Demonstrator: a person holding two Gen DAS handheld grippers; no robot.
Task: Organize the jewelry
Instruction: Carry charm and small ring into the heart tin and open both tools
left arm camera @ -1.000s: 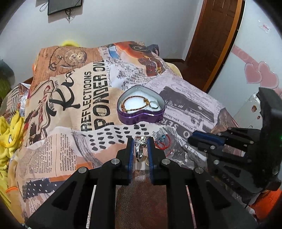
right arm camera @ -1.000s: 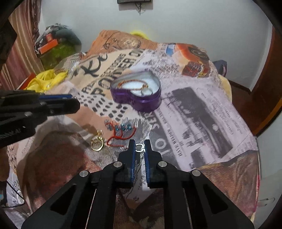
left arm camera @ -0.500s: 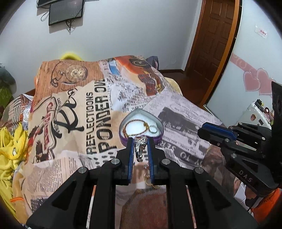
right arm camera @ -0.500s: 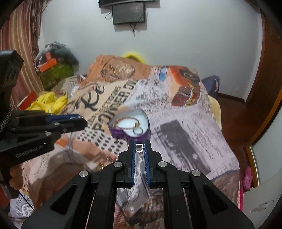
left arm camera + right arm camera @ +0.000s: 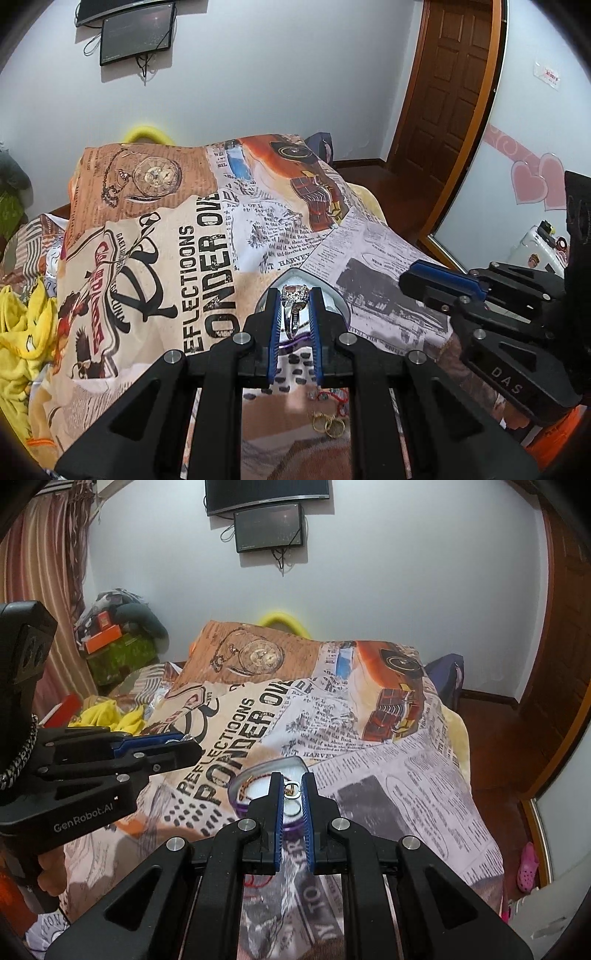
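Newsprint-patterned bedspread point(image 5: 184, 258) is seen beneath two grippers: left gripper point(image 5: 294, 295), jaws closed on one stone-topped ring point(image 5: 293, 301) held upright at frame centre; right gripper point(image 5: 293, 788), jaws pinching one small ring point(image 5: 291, 789) before one heart-shaped tin point(image 5: 258, 775).

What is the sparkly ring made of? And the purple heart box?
The ring in the left gripper looks like shiny silver-colored metal, topped with sparkly clear stones; real or imitation, I can't tell. The heart box looks like thin metal tin: glossy purple wall, bright silvery rim.
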